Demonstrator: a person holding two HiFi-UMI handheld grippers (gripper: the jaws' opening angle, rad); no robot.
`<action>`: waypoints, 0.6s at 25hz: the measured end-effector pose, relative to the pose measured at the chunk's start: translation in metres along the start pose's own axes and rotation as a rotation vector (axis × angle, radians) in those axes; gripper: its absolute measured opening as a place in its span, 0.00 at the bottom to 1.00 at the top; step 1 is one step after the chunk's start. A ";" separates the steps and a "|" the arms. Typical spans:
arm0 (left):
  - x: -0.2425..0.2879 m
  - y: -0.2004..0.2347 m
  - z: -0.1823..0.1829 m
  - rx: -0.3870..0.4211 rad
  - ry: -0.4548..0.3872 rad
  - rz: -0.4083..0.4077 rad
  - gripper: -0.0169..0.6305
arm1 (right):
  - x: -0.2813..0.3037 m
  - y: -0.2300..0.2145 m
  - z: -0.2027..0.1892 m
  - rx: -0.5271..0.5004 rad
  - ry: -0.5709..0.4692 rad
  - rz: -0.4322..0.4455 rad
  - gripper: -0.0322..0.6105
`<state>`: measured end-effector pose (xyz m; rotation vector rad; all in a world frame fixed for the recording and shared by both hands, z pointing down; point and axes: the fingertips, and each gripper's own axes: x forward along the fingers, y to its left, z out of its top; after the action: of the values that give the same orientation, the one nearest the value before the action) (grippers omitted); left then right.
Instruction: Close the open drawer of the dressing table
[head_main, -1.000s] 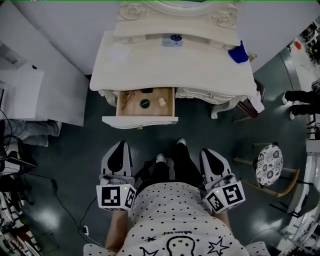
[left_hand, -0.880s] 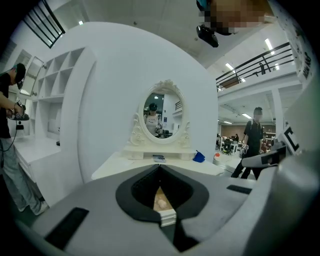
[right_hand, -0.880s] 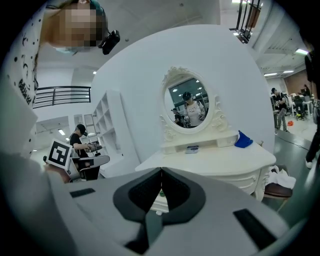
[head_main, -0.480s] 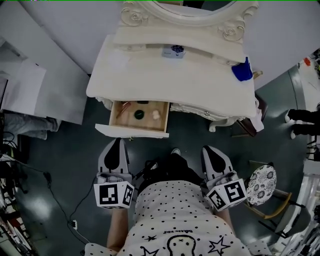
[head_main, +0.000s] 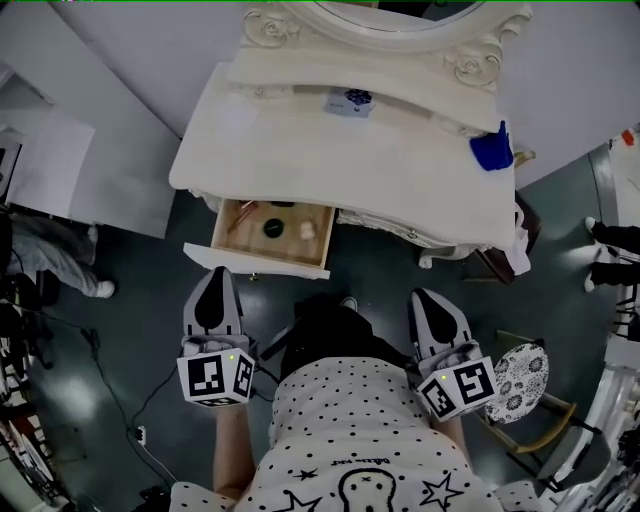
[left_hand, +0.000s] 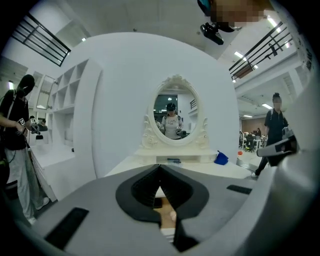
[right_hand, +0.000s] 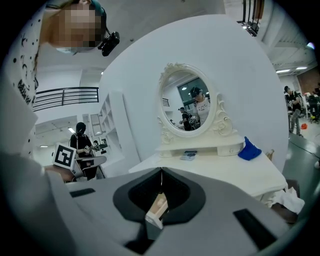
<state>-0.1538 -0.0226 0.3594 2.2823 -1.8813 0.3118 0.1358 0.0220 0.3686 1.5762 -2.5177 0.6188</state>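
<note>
The cream dressing table stands ahead of me in the head view. Its left drawer is pulled out, with a dark round item, a small white item and some thin pinkish pieces inside. The drawer's white front faces me. My left gripper is shut and empty, its tip just short of that front, not touching. In the left gripper view the shut left gripper points at the drawer. My right gripper is shut and empty, below the table's right half. In the right gripper view the right gripper frames the drawer's corner.
An oval mirror tops the table, which carries a small printed box and a blue object. A chair with a patterned seat stands at the right. Cables lie on the dark floor at the left. People stand at both edges.
Both grippers have moved closer to the dressing table, the left one up to the drawer front. The drawer is still pulled out. Both stay shut.
</note>
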 end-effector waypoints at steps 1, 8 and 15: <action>0.001 0.002 -0.008 0.002 0.027 0.005 0.05 | 0.000 -0.003 0.000 0.001 0.001 -0.004 0.06; 0.007 0.013 -0.064 -0.048 0.192 0.007 0.05 | 0.000 -0.016 -0.003 0.004 0.016 -0.024 0.06; 0.017 0.026 -0.147 -0.063 0.371 -0.010 0.05 | -0.003 -0.023 0.000 0.010 0.021 -0.060 0.06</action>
<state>-0.1845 -0.0051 0.5053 2.0232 -1.6655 0.6176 0.1578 0.0159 0.3746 1.6323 -2.4464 0.6383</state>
